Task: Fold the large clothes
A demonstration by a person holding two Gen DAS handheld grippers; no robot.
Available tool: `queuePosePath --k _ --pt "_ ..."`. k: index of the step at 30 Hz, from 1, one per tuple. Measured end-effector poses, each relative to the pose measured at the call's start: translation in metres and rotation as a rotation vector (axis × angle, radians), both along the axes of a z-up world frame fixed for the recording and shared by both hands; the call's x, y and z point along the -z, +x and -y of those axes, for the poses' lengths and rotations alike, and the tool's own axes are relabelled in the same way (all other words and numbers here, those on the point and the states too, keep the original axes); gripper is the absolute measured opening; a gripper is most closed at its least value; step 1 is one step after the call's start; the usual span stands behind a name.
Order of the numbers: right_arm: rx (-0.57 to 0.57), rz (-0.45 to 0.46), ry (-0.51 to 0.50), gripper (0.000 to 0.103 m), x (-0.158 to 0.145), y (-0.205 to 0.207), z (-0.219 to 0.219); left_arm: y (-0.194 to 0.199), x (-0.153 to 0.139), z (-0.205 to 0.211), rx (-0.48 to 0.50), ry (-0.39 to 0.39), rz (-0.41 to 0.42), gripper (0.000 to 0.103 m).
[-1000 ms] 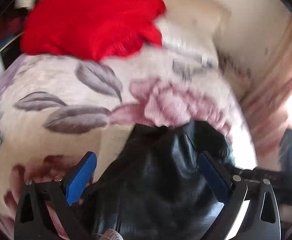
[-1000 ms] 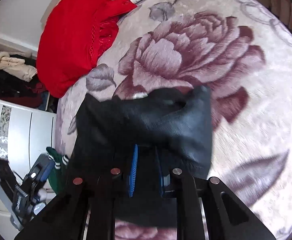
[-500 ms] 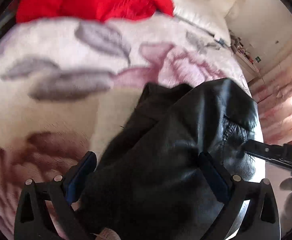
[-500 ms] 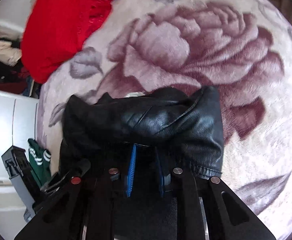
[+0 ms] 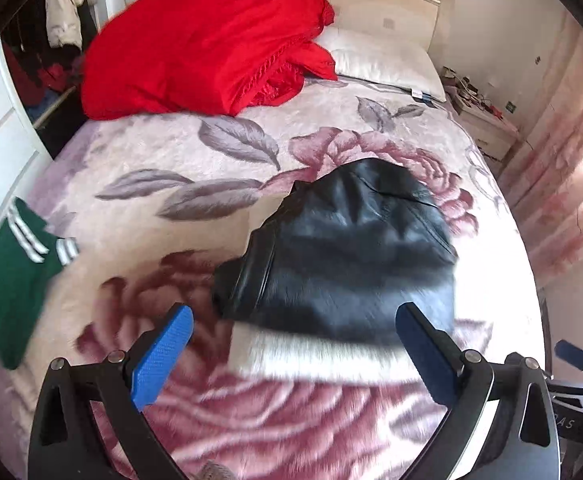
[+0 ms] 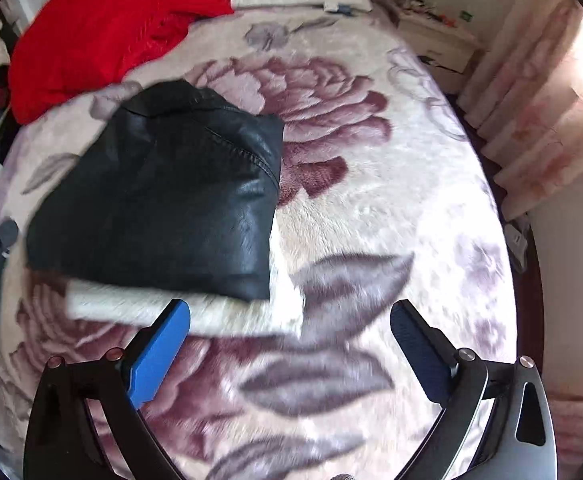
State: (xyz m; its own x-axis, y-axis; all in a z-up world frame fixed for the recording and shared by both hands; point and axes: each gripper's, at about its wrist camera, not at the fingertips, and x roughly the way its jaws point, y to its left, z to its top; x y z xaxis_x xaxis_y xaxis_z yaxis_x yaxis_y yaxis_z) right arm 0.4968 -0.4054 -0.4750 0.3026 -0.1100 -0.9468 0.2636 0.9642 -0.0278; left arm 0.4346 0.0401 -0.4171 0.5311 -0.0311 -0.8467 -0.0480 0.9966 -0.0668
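Jaws wide open on left gripper (image 5: 293, 354) and just-opened right gripper (image 6: 289, 350) (nothing held), above black jacket (image 5: 343, 248) on flowery blanket (image 5: 171, 152), letters "DAS" on gripper.

Count from my two cams: 1 black leather jacket (image 5: 343, 248), folded, white fleece lining showing along its near edge. 1 red blanket heap (image 5: 207, 40). 1 green garment (image 5: 15, 280) with white stripes, at the bed's left edge. 1 white pillow (image 5: 383, 64). 1 floral bedspread (image 5: 291, 408). 1 nightstand (image 5: 487, 124). 2 grippers, mine: left gripper (image 5: 291, 356), right gripper (image 6: 291, 350), 2 blue pads each, 4 total.
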Motion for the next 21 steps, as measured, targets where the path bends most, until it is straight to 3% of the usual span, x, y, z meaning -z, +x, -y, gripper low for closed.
queuePosePath --k 11,17,21 --pt "0.02 0.185 -0.093 0.102 -0.184 -0.141 -0.007 -0.13 -0.158 0.018 0.013 0.008 0.137 0.103" --pt "-0.007 0.264 -0.133 0.102 -0.276 -0.219 -0.019 -0.2 -0.219 0.025 0.016 0.014 0.185 0.103" --pt "-0.031 0.308 -0.14 0.102 -0.318 -0.259 -0.027 -0.239 -0.249 0.027 0.001 0.027 0.225 0.103"
